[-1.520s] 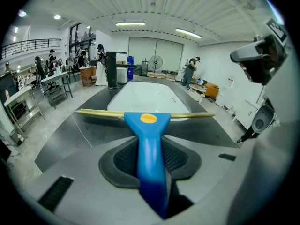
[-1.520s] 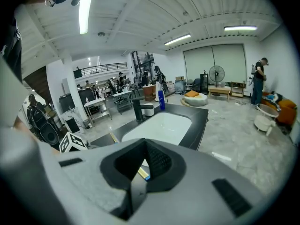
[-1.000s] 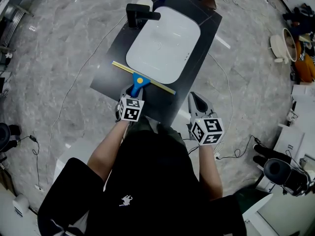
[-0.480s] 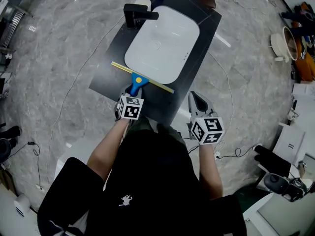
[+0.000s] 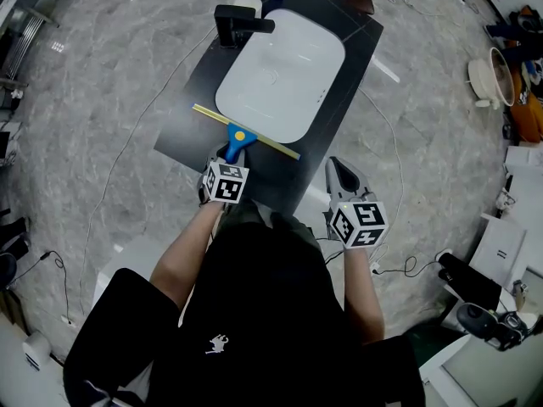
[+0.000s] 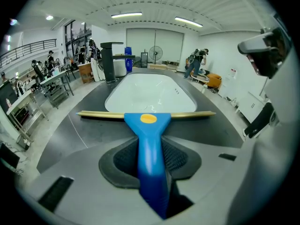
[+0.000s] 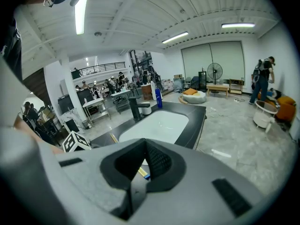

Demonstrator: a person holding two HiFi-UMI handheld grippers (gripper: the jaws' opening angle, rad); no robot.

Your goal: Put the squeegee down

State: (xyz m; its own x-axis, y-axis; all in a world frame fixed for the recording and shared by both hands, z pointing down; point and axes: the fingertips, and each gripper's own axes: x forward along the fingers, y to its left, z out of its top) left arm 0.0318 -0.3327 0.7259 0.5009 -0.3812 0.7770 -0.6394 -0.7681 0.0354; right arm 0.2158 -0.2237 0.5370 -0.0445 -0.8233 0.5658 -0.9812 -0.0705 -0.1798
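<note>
Head view: The left gripper (image 5: pixel 230 156) is clamped on the handle of the squeegee (image 5: pixel 240 136). The squeegee has a blue handle that widens into a blue head with a round yellow spot. A long, thin yellow blade crosses that head. The blade lies across the near end of the white basin (image 5: pixel 280 75), which is set in the black counter (image 5: pixel 191 100). Whether the blade touches the surface cannot be told. A black tap (image 5: pixel 239 22) stands at the basin's far left corner. The right gripper (image 5: pixel 340 174) hangs beyond the counter's right edge, over the grey floor, well apart from the squeegee.

Left gripper view: The dark ribbed pads (image 6: pixel 125 161) press on both sides of the blue handle, which runs straight out between them. The blade spans level, left to right, just before the basin's near rim.

Right gripper view: The jaws stand together with nothing between them. Through the notch above their tips a short piece of the yellow blade and a blue bit of the squeegee show. The basin and the tap lie beyond.
</note>
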